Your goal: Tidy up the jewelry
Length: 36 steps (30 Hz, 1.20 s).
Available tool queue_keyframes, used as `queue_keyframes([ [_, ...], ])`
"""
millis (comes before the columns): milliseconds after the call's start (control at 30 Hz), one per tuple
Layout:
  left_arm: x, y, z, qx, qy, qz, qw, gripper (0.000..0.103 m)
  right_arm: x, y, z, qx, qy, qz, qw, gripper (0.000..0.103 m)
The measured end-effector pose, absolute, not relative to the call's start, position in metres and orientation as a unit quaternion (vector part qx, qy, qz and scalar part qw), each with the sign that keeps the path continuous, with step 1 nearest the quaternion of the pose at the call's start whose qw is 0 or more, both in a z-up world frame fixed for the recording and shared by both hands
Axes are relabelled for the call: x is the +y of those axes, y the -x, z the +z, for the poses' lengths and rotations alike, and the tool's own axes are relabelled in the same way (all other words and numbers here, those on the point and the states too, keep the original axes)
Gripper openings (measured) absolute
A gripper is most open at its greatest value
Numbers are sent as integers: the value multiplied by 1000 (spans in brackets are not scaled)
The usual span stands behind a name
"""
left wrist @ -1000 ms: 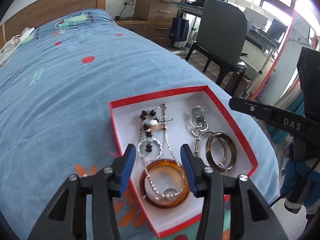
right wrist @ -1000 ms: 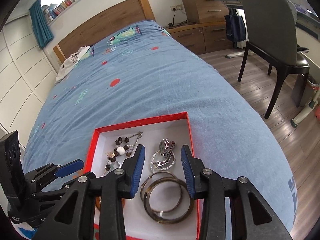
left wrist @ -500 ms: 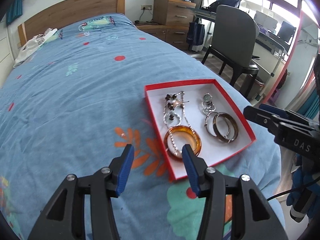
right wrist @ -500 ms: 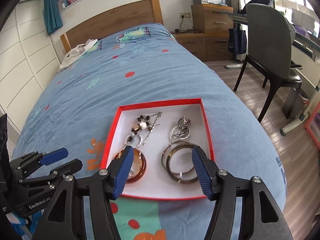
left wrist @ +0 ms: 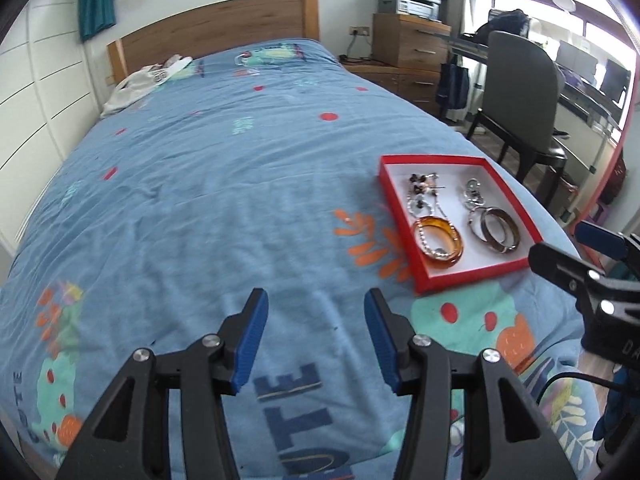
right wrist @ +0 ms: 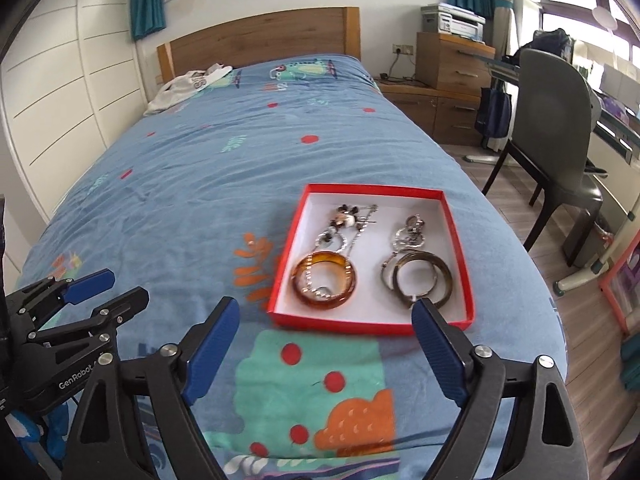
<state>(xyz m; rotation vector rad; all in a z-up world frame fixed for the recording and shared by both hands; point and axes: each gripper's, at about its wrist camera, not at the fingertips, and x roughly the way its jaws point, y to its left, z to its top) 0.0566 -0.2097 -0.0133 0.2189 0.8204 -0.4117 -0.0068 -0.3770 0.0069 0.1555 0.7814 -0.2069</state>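
Note:
A red-rimmed white box (right wrist: 458, 236) (left wrist: 400, 216) lies on the blue bedspread near the bed's right edge. Inside it sit an amber bangle (right wrist: 325, 280) (left wrist: 438, 238) with a silver chain across it, dark bangles (right wrist: 420, 278) (left wrist: 498, 228), a beaded piece (right wrist: 346, 216) and a silver watch-like piece (right wrist: 412, 232). My left gripper (left wrist: 316, 316) is open and empty, over bare bedspread to the left of and nearer than the box. My right gripper (right wrist: 326, 330) hovers just short of the box's near rim, its jaws opening wide with nothing between them.
The bedspread (left wrist: 220, 184) stretches back to a wooden headboard (right wrist: 260, 42), with white clothing (right wrist: 188, 86) near it. A grey chair (right wrist: 556, 136), a desk and wooden drawers (right wrist: 452, 64) stand right of the bed. White cupboards line the left wall.
Both grippers have pulled back from above the box toward the foot of the bed; the box now looks smaller and farther. The right jaws have spread much wider. The jewelry stays in the box.

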Motion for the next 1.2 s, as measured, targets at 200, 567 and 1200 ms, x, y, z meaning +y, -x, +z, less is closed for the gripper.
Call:
queue_keyframes([
  [200,-175,-43,-7,390,-95,-160,902,48,-334,15,7,379,-61,-70,921,97],
  [567,-121,-33,-10,402,-73,-113,906,48,-283,17,-2,393,-42,-24,918,101],
  [1200,-109,-31,-15,408,-71,-108,904,48,-273,21,3,390,-37,-24,920,101],
])
